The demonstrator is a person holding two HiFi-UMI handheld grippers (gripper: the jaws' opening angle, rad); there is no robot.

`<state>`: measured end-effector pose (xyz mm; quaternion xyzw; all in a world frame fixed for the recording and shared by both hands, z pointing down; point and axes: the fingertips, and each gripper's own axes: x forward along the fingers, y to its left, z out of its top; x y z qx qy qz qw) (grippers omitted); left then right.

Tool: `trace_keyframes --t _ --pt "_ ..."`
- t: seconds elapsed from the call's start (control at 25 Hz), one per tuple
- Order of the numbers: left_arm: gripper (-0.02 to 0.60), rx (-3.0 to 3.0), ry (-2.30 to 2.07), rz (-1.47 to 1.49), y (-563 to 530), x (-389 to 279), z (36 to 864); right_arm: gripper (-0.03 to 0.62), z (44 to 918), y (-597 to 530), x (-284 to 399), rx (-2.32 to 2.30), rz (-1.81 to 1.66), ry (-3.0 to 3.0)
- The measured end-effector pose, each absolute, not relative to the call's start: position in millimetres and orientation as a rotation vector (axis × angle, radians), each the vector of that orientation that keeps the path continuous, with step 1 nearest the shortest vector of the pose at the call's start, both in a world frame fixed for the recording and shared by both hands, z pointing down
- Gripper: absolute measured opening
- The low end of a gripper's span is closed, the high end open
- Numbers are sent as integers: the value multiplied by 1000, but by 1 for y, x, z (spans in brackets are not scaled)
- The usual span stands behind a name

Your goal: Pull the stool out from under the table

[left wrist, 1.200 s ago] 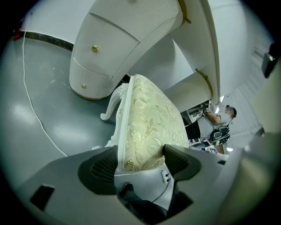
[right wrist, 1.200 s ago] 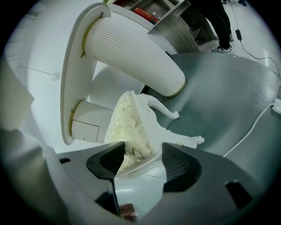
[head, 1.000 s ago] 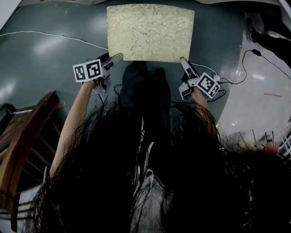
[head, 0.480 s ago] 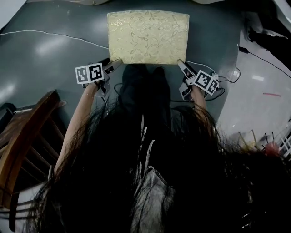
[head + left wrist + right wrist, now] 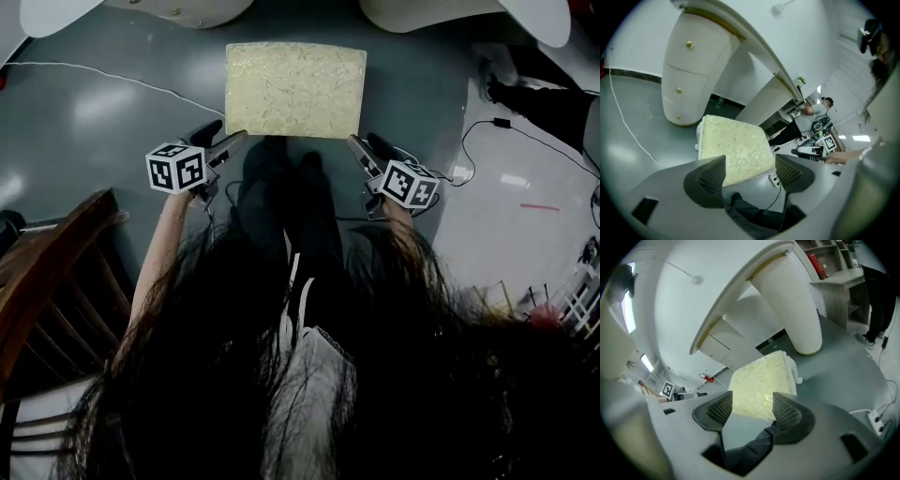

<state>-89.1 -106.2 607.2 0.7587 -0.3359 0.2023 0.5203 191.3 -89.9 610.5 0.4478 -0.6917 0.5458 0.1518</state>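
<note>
Yellow stool [image 5: 295, 89] lies upper centre on the grey floor [image 5: 112, 122], its near corners just ahead of the left gripper [image 5: 232, 141] and right gripper [image 5: 357, 147], both jaws apart, empty; rectangular padded top, pale leaf pattern.

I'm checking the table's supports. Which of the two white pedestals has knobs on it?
The left pedestal, smooth-faced with small gold knobs, seen in the left gripper view behind the stool. The right pedestal is ribbed and knobless.

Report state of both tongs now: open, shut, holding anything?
Left tongs: open, nothing gripped; the stool lies just beyond them.
Right tongs: open, nothing gripped.
</note>
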Motion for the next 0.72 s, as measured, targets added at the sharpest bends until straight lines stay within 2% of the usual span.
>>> trace_keyframes --t 0.36,0.72 --pt "341 2078 -875 412 -124 -43 475 275 466 -114 152 1188 1408 -2280" --pt "341 2255 -839 381 -109 6 351 275 355 -91 124 1095 1327 -2429"
